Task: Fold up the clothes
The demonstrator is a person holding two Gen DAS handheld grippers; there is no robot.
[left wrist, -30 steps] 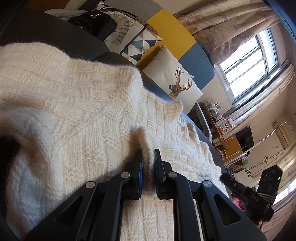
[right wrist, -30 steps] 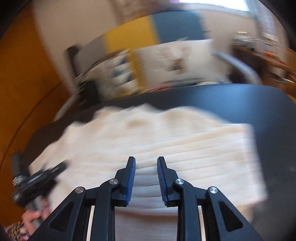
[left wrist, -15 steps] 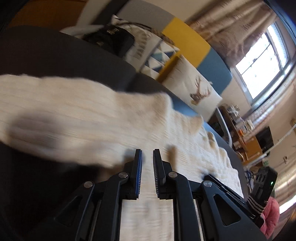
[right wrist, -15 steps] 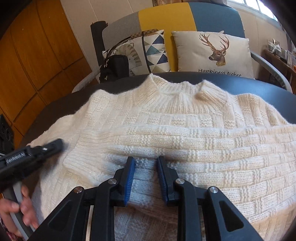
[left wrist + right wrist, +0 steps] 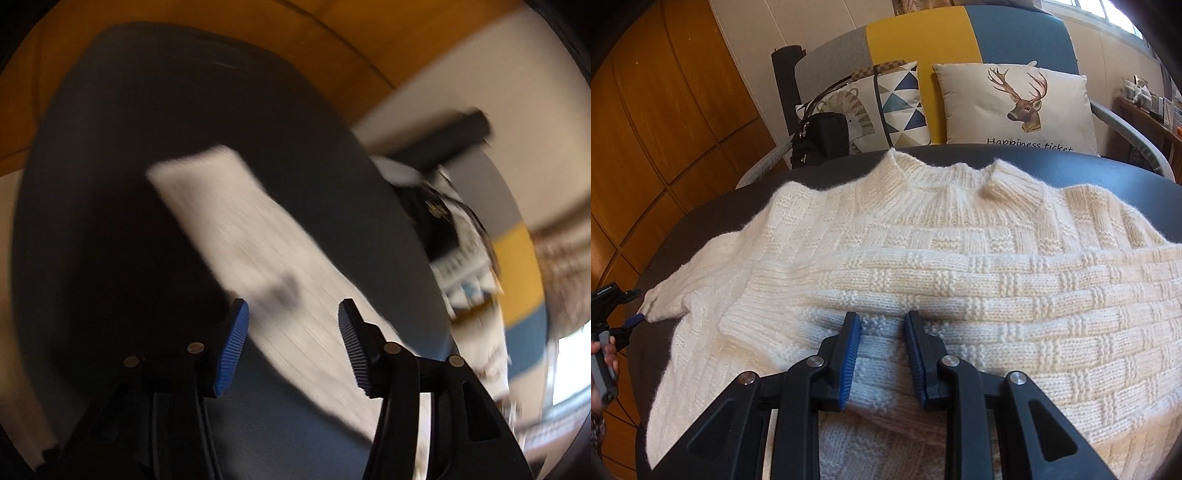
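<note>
Lying across the dark round bench (image 5: 1052,157), the cream knitted sweater (image 5: 960,236) has its collar toward the sofa and one sleeve folded over its front. At the far left of the right wrist view, the left gripper (image 5: 626,321) sits just beside the sweater's left sleeve end, held by a hand (image 5: 598,369). Its own blurred view shows the left gripper (image 5: 291,332) with jaws that have just been opening, standing apart above the sleeve with nothing pressed between them. Farther right, the right gripper (image 5: 881,332) rests on the folded sleeve, jaws narrowly apart with a ridge of knit between the blue pads; whether they pinch it cannot be told.
</note>
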